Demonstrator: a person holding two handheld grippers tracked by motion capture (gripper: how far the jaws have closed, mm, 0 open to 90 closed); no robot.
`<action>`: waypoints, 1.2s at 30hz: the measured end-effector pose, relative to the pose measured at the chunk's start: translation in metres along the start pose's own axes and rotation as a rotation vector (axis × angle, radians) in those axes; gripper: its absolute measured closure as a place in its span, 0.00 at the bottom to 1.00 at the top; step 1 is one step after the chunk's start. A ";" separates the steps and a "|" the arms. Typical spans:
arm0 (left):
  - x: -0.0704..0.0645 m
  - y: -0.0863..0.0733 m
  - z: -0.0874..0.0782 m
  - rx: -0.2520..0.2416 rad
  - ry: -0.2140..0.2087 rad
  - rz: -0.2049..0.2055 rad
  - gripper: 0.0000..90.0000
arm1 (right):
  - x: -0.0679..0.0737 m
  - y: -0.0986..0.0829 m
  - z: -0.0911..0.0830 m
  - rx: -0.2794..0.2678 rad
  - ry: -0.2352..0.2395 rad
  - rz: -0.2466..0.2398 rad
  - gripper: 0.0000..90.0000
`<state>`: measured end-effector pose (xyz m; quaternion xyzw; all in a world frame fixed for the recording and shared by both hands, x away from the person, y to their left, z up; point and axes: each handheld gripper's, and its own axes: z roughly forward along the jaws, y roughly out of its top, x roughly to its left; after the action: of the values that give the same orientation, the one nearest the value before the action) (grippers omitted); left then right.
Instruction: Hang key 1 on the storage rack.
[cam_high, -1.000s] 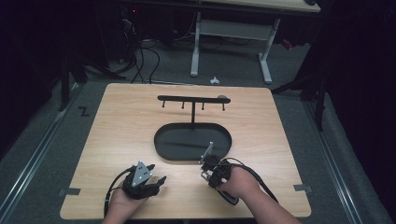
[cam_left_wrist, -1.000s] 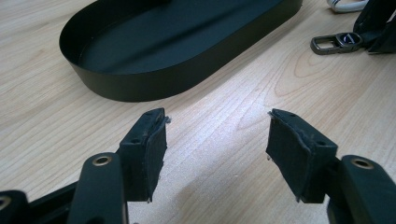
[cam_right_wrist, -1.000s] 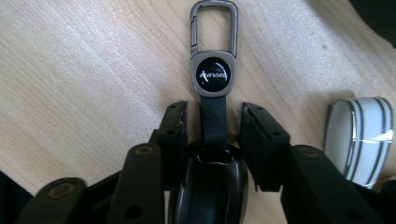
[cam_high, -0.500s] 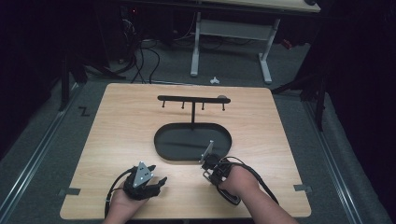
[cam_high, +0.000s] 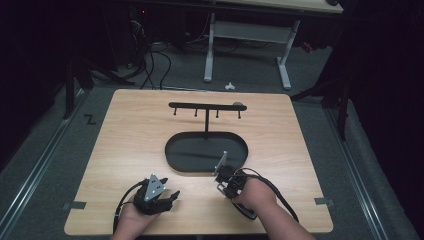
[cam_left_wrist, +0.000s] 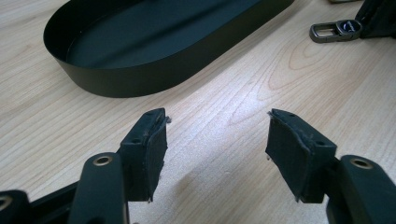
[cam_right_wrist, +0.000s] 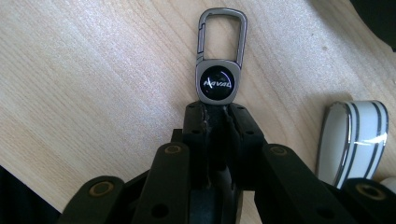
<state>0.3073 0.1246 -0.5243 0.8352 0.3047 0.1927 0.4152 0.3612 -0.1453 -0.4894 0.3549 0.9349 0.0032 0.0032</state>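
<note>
Since the earlier frame nothing has visibly shifted: in the high view both tongs stay low at the near edge of the pale wooden desk (cam_high: 125, 130), the left tongs (cam_high: 167, 196) and the right tongs (cam_high: 221, 172) just short of the black oval metal tray (cam_high: 172, 150), behind which stands a black hook rack (cam_high: 206, 106). In the left gripper view the left tongs (cam_left_wrist: 215, 140) are spread over bare wood, the tray beyond them. In the right gripper view the right tongs (cam_right_wrist: 215, 112) are pressed together on the grey metal carabiner keychain (cam_right_wrist: 219, 65), which lies flat on the desk beside a white striped ring (cam_right_wrist: 350, 140).

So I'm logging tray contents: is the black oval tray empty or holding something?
Empty. The left gripper view shows the black oval tray with a bare dark floor; the keychain is clamped in the right gripper.
</note>
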 end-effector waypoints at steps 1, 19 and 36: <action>0.000 0.000 0.000 0.000 -0.001 0.000 0.43 | 0.000 -0.001 0.000 -0.004 0.000 -0.001 0.89; 0.004 -0.001 -0.001 -0.001 0.007 -0.006 0.42 | 0.005 -0.010 -0.012 -0.067 -0.014 -0.010 0.90; 0.005 -0.001 -0.002 -0.007 0.011 -0.012 0.42 | -0.009 -0.030 -0.054 -0.201 0.004 0.072 0.90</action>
<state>0.3090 0.1294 -0.5235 0.8308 0.3112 0.1960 0.4177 0.3473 -0.1737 -0.4355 0.3863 0.9164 0.0978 0.0371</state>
